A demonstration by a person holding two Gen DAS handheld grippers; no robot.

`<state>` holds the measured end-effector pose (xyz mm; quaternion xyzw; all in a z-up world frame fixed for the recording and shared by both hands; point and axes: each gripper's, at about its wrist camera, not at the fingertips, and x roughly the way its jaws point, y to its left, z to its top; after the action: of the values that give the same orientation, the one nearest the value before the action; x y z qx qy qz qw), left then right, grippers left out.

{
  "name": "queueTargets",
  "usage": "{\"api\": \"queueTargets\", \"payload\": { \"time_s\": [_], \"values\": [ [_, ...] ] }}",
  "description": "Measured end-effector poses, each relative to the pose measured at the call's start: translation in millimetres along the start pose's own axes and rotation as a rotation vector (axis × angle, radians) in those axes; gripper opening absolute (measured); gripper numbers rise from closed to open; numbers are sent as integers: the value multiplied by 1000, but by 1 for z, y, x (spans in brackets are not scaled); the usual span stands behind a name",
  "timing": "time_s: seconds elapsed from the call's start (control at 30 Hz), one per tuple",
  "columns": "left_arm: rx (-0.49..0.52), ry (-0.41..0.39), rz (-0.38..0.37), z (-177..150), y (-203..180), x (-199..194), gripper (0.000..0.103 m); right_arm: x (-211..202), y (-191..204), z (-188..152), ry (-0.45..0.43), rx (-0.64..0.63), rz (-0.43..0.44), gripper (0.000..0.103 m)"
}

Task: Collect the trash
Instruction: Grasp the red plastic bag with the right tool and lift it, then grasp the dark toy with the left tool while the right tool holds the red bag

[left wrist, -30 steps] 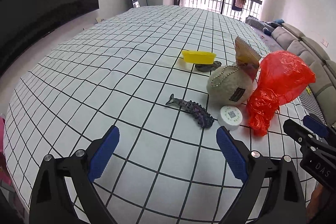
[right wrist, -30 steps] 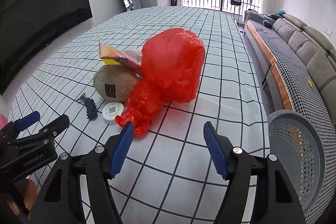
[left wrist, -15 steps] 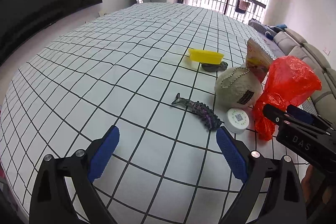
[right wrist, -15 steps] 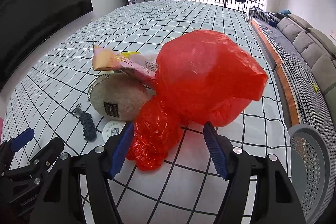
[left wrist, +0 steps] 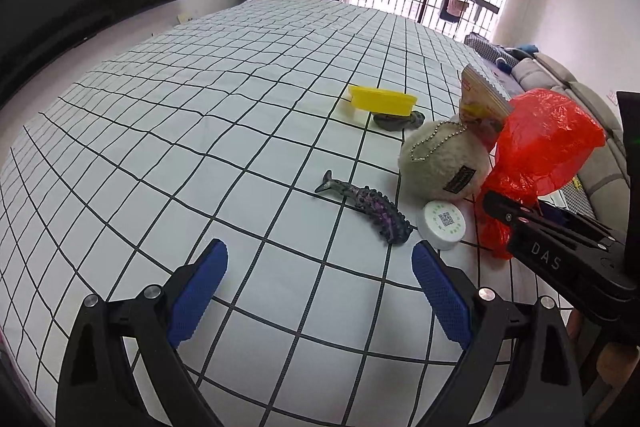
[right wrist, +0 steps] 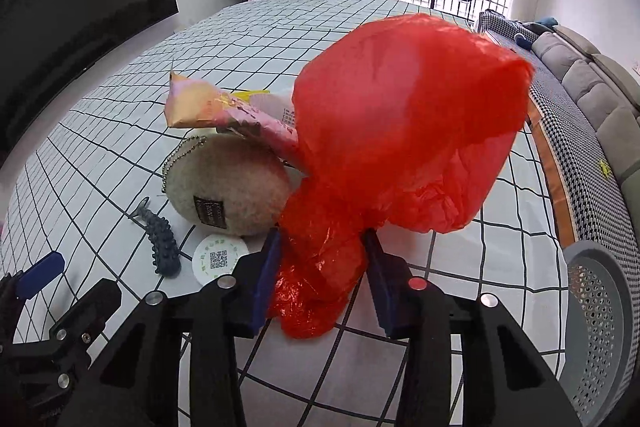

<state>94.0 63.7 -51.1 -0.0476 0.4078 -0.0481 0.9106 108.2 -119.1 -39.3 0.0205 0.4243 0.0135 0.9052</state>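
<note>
Closing my right gripper on the crumpled lower end of the red plastic bag, I have just drawn its blue pads against the film. The bag lies on the checked white tablecloth, touching the round beige plush pouch. My left gripper hovers spread wide, empty, near the dark purple toy fish.

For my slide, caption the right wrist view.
Right hand-held gripper, jaws just closing, pinches the red plastic bag beside a plush ball.
</note>
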Motion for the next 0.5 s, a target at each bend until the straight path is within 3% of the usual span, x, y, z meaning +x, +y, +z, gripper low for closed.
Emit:
{"api": "queueTargets", "payload": {
  "time_s": [0.5],
  "values": [
    [22, 9, 59, 1, -6, 2, 92, -60, -47, -35, -65, 67, 16, 37]
  ]
}}
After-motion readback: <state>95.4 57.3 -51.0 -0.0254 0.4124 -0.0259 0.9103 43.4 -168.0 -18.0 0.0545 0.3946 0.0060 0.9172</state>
